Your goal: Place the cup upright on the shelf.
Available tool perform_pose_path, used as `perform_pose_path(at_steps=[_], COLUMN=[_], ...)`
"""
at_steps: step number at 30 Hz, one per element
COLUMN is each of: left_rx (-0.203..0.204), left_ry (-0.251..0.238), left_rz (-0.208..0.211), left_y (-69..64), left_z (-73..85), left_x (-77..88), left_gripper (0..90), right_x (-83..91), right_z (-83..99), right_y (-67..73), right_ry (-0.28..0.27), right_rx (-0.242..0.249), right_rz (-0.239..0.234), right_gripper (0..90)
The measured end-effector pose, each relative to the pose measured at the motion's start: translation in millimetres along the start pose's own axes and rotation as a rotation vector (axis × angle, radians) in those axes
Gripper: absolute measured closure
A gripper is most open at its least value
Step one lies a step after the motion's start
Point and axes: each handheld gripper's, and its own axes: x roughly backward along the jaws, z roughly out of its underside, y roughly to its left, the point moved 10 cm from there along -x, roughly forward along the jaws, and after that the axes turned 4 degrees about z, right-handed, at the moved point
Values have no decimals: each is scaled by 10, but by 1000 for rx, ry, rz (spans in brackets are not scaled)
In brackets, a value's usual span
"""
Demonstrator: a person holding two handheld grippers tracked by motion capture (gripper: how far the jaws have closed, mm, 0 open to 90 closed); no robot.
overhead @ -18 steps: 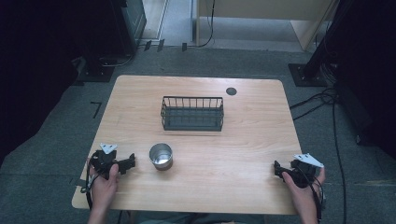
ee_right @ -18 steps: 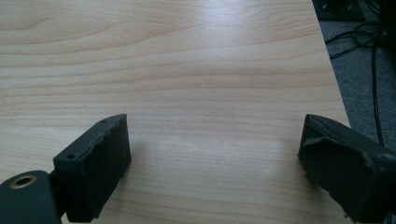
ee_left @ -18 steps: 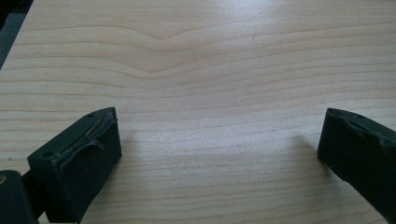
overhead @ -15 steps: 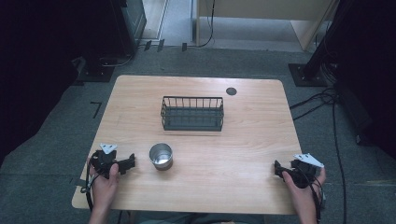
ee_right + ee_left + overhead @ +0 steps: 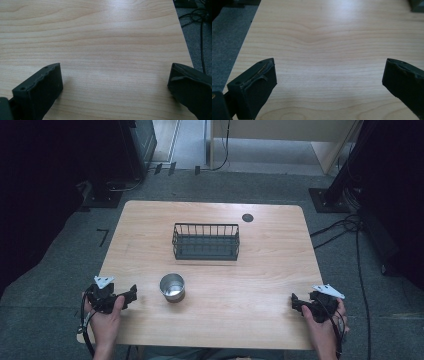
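Note:
A small shiny metal cup (image 5: 172,287) stands upright on the wooden table (image 5: 250,265), near its front left. Behind it, at the table's middle, sits a black wire basket (image 5: 205,241) with nothing visible inside. My left gripper (image 5: 131,295) rests at the front left corner, a short way left of the cup, held by a hand. Its jaws stand wide apart over bare wood in the left gripper view (image 5: 329,75). My right gripper (image 5: 295,301) rests at the front right corner, also open with only wood between its jaws (image 5: 115,80).
A round dark grommet (image 5: 247,217) sits in the table's far right. Cables (image 5: 350,227) and black stands lie on the grey floor to the right. A corner of the basket (image 5: 417,5) peeks in at the upper right of the left gripper view.

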Motion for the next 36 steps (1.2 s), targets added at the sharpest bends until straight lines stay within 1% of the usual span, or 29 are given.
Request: perform_pose_path(at_steps=[2, 3, 5, 6, 7, 9, 10, 11, 13, 14, 15, 16, 17, 20, 21, 22, 23, 24, 25, 26, 27, 28, 29, 31, 32, 33, 34, 35, 36], left_rx=[1, 1, 7, 7, 5, -5, -11, -11, -30, -42, -55, -62, -62, -68, -73, -73, -78, -95, -95, -105, -115, -116, -116, -131, -134, -134, -139, -139, -144], left_ry=[-25, -25, -49, -49, -61, -73, -76, -76, -80, -82, -77, -73, -73, -72, -73, -73, -72, -69, -69, -67, -63, -63, -63, -53, -47, -47, -41, -41, -37], left_rz=[30, 30, 81, 81, 119, 154, 169, 169, 190, 220, 233, 240, 240, 265, 280, 280, 290, 299, 299, 306, 328, 335, 335, 351, 353, 353, 358, 358, 360], left_y=[-76, -76, -165, -165, -247, -349, -406, -406, -509, -615, -663, -707, -707, -813, -886, -886, -938, -1015, -1015, -1058, -1143, -1183, -1183, -1292, -1321, -1321, -1378, -1378, -1429], left_z=[-81, -81, -184, -184, -246, -298, -315, -315, -341, -362, -368, -378, -378, -415, -433, -433, -436, -433, -433, -431, -422, -419, -419, -392, -379, -379, -355, -355, -331], left_x=[77, 77, 156, 156, 210, 255, 274, 274, 302, 324, 330, 333, 333, 347, 348, 348, 348, 341, 341, 336, 330, 326, 326, 311, 303, 303, 290, 290, 275], left_gripper=[0, 0, 0, 0, 0, 0, 0, 0, 0, 0, 0, 0, 0, 0, 0, 0, 0, 0, 0, 0, 0, 0, 0, 0, 0, 0, 0, 0, 0], right_x=[0, 0, 0, 0, 0, 0, 0, 0, 0, 0, 0, 0, 0, 0, -1, -1, -1, 0, -1, -1, -1, -1, -1, -1, 0, 0, -1, -1, -1], right_z=[0, 0, 0, 0, 0, 0, 0, 0, 0, 0, 0, 0, 0, 0, -1, -1, -1, 0, -1, -1, -1, -1, -1, -1, 0, 0, -1, -1, -1], right_y=[0, 0, 0, 0, 0, 0, 0, 0, 0, 0, 0, 0, 0, -2, -2, -2, -2, -2, -2, -2, -2, -2, -2, -2, -2, -2, -2, -2, -2], right_ry=[0, 0, 0, 0, 0, 0, 0, 0, 0, 0, 0, 0, 0, -1, -1, -1, -1, 0, -1, -1, -1, -1, -1, -1, 0, 0, -1, -1, -1], right_rx=[0, 0, 0, 0, 0, 0, 0, 0, 0, 0, 0, 0, 0, 3, 3, 3, 3, 1, 3, 3, 3, 3, 3, 3, 2, 2, 3, 3, 3], right_rz=[0, 0, 0, 0, 0, 0, 0, 0, 0, 0, 0, 0, 0, 0, 0, 0, 0, 0, 0, 0, 0, 0, 0, 0, 0, 0, 0, 0, 0], right_gripper=[0, 0, 0, 0, 0, 0, 0, 0, 0, 0, 0, 0, 0, 0, 0, 0, 0, 0, 0, 0, 0, 0, 0, 0, 0, 0, 0, 0, 0])
